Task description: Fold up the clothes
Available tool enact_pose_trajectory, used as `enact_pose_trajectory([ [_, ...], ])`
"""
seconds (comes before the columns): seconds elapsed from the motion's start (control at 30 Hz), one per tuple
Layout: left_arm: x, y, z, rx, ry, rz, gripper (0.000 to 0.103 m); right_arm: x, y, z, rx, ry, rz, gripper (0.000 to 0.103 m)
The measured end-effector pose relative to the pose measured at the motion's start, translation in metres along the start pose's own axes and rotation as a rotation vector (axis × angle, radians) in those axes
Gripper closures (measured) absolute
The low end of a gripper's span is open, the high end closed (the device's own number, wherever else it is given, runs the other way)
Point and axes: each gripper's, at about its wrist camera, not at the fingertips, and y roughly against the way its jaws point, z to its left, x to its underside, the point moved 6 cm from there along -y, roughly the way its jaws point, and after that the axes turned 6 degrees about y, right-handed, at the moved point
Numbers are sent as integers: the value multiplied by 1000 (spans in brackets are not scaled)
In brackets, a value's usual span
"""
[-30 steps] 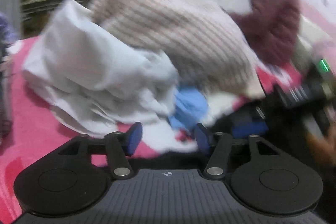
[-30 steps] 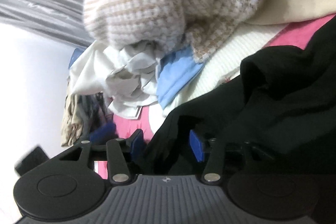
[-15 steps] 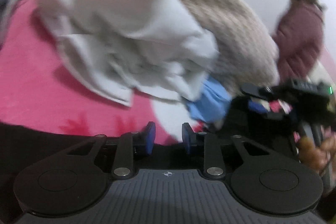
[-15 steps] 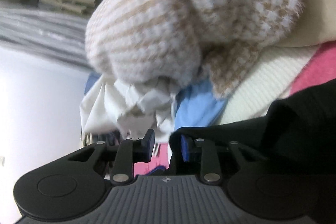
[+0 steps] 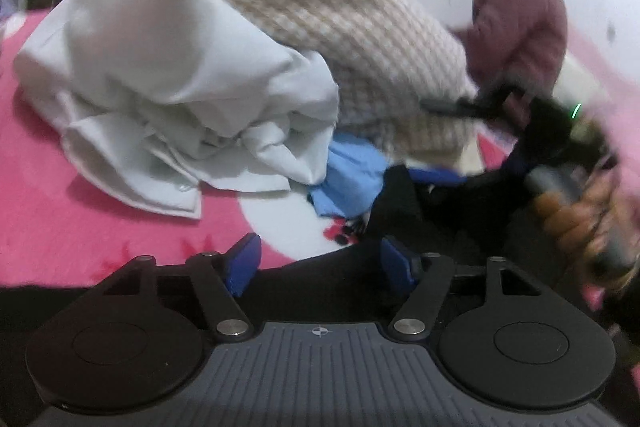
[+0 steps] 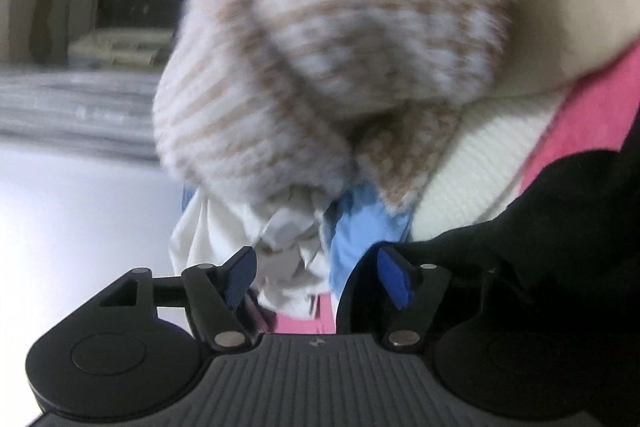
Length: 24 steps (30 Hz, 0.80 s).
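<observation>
A heap of clothes lies on a pink blanket [image 5: 80,219]: a crumpled white shirt [image 5: 172,87], a beige knit sweater [image 5: 340,27] and a blue garment [image 5: 352,179]. A black garment [image 5: 440,219] spreads from the right to under my left gripper [image 5: 320,265]. Its jaws are opening, with the black cloth's edge between the pads but not pinched. My right gripper [image 6: 318,277] is also opening, with nothing pressed. The black garment [image 6: 540,247] lies beside its right finger. The sweater [image 6: 340,47], white shirt [image 6: 280,239] and blue garment [image 6: 360,227] are close ahead.
A person in a maroon jacket [image 5: 520,23] stands behind the heap by a white wall. A hand [image 5: 576,223] holds a tool handle at the right edge. A cream ribbed knit [image 6: 480,167] lies under the sweater. Dark shelves stand at the far left.
Both grippers narrowed half a second ago and now stand wide again. The left view has sunk toward the black cloth. The right gripper has moved closer to the heap, so the sweater looms larger.
</observation>
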Motion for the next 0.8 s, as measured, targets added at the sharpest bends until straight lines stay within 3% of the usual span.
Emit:
enact_pose_trajectory([
  [0.1,3,-15,8,-91,17,1,57,11,7,16,36,151,68,33],
  [0.2,0,-13,32,-78,200,-37,59,31,14,35,129,406,143,33],
  [0.3,-2,-8,47,-70,305,-62,59,60,16,49,251,727,223,37],
  [0.37,-3,-4,52,-94,315,-74,59,79,9,53,330,926,281,39],
  [0.47,-3,4,56,-124,316,-85,58,97,-6,53,397,1105,317,45],
  [0.57,1,16,48,-132,265,-81,52,101,-20,58,406,1166,301,47],
  [0.7,7,30,28,-76,155,-73,34,87,-42,70,427,1186,225,51],
  [0.8,11,24,25,-42,153,-41,34,55,-55,69,436,1051,153,57],
])
